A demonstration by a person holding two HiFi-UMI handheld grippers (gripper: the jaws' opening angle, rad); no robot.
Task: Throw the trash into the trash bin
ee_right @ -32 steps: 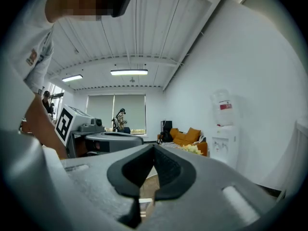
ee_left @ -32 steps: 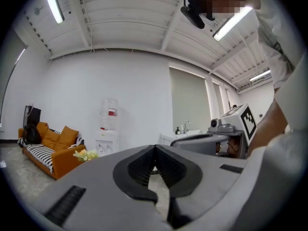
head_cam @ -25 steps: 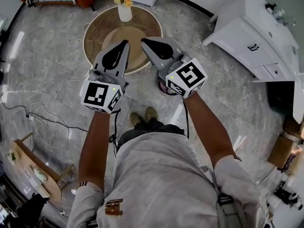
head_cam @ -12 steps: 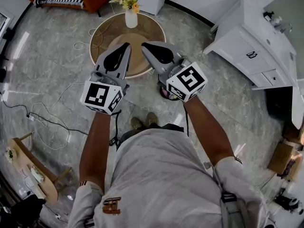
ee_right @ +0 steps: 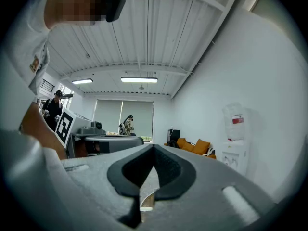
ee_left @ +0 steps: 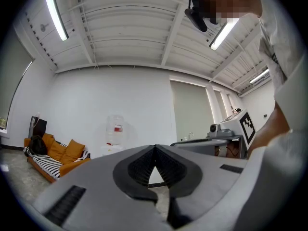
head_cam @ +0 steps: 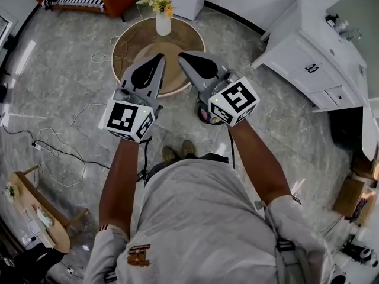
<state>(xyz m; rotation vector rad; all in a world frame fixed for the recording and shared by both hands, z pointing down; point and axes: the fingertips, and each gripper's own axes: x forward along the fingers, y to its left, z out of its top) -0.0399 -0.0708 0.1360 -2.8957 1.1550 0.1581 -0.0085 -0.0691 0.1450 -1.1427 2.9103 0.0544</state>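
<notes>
Grey left claw (head_cam: 159,58) and right claw (head_cam: 181,55) stay clenched, empty, hardly shifted over the round table (head_cam: 185,38).

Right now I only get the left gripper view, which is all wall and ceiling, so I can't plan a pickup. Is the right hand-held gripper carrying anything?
Observer: No. In its own view the right hand-held gripper has its jaws closed together with nothing between them.
Operator: Any bin nearby?
Observer: The head view shows a small dark round container on the floor, probably the bin, partly hidden under that gripper.
Operator: What's ahead of us?
Observer: A round table stands below and ahead of both tips, with a white vase of flowers at its far edge.
</notes>
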